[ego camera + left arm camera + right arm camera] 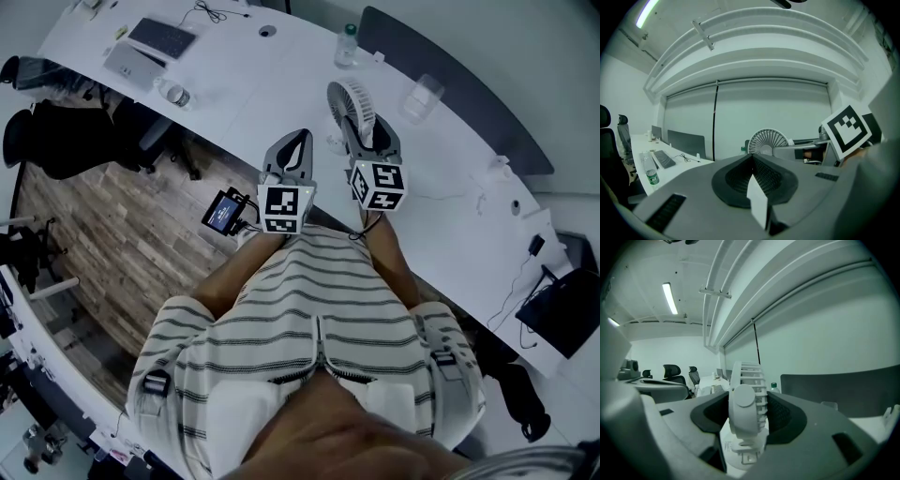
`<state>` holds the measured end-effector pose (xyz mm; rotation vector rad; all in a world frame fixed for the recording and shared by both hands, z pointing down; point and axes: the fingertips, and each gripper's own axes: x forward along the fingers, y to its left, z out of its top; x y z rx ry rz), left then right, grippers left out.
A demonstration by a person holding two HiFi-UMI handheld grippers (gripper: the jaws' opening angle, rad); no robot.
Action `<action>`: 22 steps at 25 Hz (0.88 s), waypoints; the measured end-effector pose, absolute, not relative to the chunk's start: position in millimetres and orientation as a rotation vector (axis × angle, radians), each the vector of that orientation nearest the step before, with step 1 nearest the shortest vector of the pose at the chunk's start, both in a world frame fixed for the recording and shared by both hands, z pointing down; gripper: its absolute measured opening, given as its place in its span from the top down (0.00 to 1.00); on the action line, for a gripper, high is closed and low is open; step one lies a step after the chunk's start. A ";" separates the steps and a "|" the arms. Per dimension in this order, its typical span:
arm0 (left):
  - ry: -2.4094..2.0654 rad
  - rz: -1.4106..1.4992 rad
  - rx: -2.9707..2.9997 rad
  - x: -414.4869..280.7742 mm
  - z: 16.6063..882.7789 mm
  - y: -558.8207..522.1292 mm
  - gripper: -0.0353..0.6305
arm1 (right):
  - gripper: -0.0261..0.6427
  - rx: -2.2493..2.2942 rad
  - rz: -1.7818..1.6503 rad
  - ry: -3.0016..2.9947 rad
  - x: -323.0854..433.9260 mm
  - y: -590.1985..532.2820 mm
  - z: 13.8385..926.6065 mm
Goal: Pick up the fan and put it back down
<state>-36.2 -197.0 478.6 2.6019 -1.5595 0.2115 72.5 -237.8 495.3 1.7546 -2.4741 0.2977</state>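
A small white desk fan (351, 101) stands at the near edge of the curved white desk (281, 66). My right gripper (367, 131) is shut on the fan, one jaw against each side of its round grille. The right gripper view shows the fan (745, 404) filling the gap between the jaws of that gripper (747, 413), with its base just below. My left gripper (295, 150) hovers to the fan's left over the desk edge, shut on nothing. From the left gripper view (752, 161) the fan (767, 141) is ahead and slightly right.
On the desk are a water bottle (347, 45), a clear cup (422, 97), a keyboard (161, 37) and a second bottle (175, 94). A dark divider panel (450, 84) runs behind. Black office chairs (56, 141) stand on the wood floor at left.
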 end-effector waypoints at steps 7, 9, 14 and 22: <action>-1.560 0.215 2.591 -40.4 480.8 -200.5 0.94 | 0.62 1.724 0.247 -2.488 72.1 -255.1 506.1; -1.564 0.221 2.579 -45.5 482.5 -200.5 0.94 | 0.62 1.704 0.242 -2.501 67.7 -261.2 510.9; -1.566 0.224 2.565 -49.4 485.9 -204.0 0.94 | 0.62 1.626 0.214 -2.532 62.3 -279.3 524.6; -1.571 0.236 2.565 -51.4 488.3 -209.4 0.94 | 0.62 1.502 0.216 -2.573 59.5 -302.3 558.9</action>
